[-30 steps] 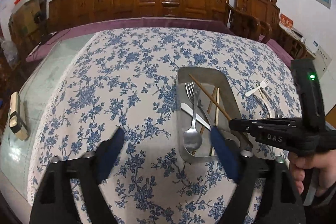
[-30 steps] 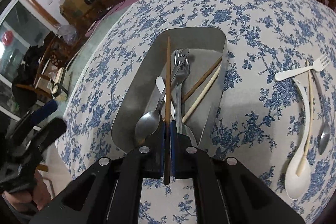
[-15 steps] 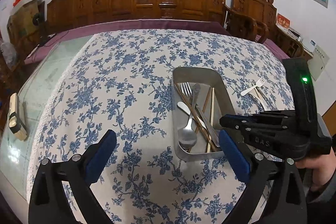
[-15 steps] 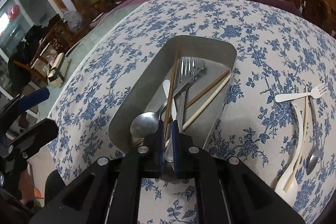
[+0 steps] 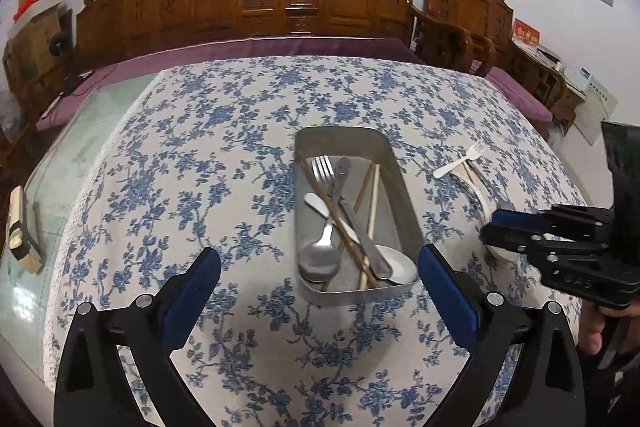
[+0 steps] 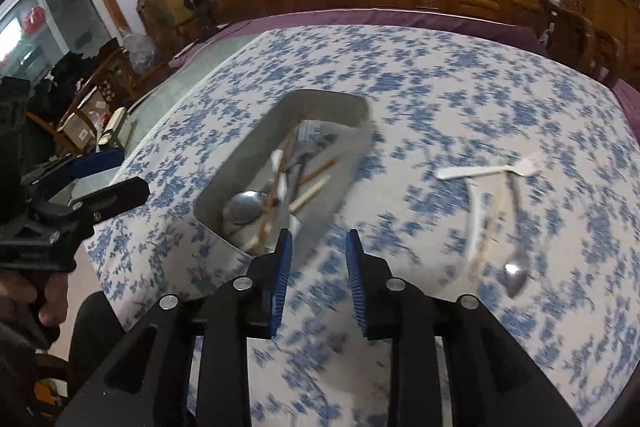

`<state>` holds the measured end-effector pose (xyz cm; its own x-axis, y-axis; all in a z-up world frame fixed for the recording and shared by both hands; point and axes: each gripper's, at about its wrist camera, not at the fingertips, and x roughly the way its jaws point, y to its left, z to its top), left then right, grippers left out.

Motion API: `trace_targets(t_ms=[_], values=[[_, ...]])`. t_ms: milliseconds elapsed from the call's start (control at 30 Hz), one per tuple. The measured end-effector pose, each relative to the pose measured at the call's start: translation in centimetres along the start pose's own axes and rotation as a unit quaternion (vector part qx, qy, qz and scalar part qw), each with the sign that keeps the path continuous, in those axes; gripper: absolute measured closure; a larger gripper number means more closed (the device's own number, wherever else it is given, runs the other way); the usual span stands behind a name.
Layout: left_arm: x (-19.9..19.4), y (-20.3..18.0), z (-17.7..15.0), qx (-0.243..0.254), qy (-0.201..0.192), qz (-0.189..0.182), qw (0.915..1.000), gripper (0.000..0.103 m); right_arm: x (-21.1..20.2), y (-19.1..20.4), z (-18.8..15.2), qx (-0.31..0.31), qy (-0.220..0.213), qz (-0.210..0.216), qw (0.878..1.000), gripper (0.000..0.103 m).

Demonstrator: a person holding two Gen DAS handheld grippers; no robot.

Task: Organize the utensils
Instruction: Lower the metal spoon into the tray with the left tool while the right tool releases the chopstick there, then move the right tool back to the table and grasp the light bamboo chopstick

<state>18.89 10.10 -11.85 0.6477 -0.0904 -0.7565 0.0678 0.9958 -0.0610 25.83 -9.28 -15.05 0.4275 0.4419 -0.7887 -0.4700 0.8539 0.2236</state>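
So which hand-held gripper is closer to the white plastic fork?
The right hand-held gripper. It hangs open just this side of the white plastic fork, over the loose utensils. The left hand-held gripper stays open farther off, with the metal tray in between.

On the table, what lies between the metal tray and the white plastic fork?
Only bare blue-flowered tablecloth. The left wrist view shows nothing between the rectangular metal tray and the white plastic fork; the blurred right wrist view agrees.
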Motion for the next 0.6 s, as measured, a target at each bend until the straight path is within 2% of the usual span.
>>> trace_targets(t_ms=[67,233,600], values=[[0.1,-0.7,0.1,0.005,0.001,-0.004,1.0000,0.008,-0.9,-1.0,-0.6,0.003,-0.002,-0.009,1.000,0.065],[0.5,-2.9,0.3,0.018,0.004,-0.014,0.9997,0.008,-3.1,-4.1,-2.5,0.015,-0.002,-0.037,0.999,0.060],[2.2,-7.7,0.6,0.042,0.013,-0.043,0.9981,0.008,-4.0,-10.6,-4.7,0.049,0.011,-0.079,0.996,0.060]])
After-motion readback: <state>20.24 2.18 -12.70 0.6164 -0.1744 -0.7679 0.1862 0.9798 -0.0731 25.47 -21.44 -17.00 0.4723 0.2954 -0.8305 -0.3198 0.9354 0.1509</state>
